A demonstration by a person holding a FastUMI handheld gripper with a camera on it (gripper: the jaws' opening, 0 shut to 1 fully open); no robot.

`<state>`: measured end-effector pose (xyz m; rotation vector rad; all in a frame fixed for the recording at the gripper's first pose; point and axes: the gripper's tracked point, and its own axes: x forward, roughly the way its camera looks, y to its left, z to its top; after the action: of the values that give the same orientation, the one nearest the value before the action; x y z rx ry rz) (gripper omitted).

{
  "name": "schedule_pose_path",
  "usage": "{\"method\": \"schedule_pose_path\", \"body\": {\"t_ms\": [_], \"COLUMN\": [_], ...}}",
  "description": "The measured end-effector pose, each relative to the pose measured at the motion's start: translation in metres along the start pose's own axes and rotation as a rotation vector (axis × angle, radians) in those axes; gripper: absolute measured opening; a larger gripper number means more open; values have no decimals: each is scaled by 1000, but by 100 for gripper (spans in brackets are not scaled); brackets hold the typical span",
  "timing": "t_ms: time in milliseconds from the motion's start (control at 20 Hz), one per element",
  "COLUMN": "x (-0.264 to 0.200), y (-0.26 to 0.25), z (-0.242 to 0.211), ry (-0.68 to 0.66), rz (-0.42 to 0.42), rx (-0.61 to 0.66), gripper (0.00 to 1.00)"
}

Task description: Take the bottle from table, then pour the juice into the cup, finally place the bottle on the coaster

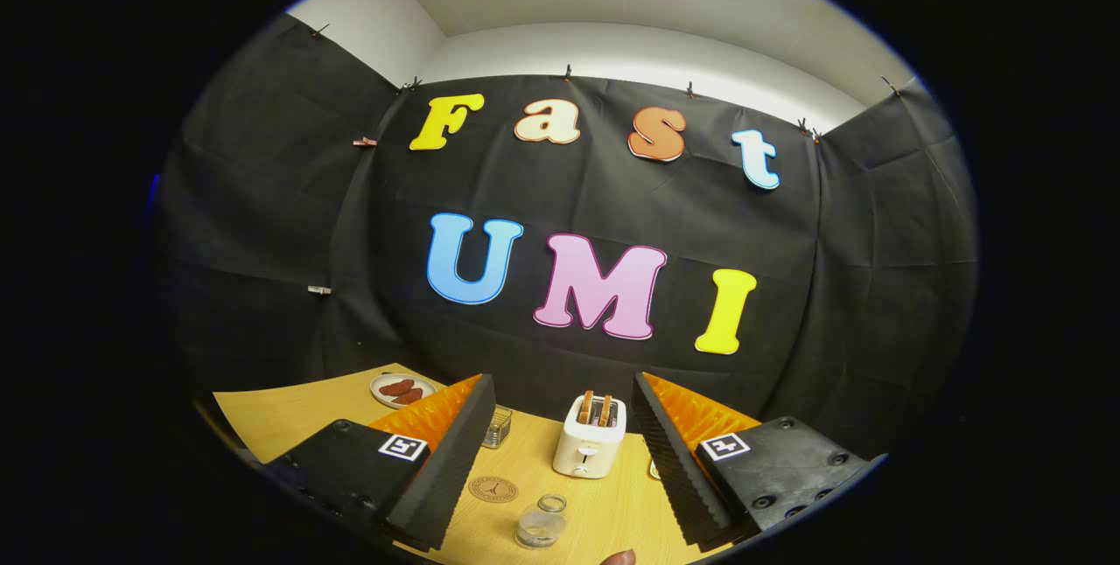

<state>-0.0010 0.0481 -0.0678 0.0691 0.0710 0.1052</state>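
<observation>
Gripper view looked out over the counter (289, 425) with the fingers (560, 460) spread wide, holding nothing, raised and level. Nearest between them sat the clear bottle (541, 526), then the round coaster (493, 489), placed close for the set-down. Beyond stood a toaster (589, 440), a small glass (497, 426), and a plate (401, 389).

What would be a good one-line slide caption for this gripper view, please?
Open gripper held above the table, nothing between its fingers; toaster, coaster and clear bottle ahead.
</observation>
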Motion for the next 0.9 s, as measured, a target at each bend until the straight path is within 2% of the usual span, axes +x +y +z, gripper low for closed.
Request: {"method": "schedule_pose_path", "body": {"t_ms": [200,900], "x": [-6,9], "y": [1,17], "z": [-42,-264], "ry": [28,276], "rz": [-17,-20], "rx": [-3,92], "gripper": [97,97]}}
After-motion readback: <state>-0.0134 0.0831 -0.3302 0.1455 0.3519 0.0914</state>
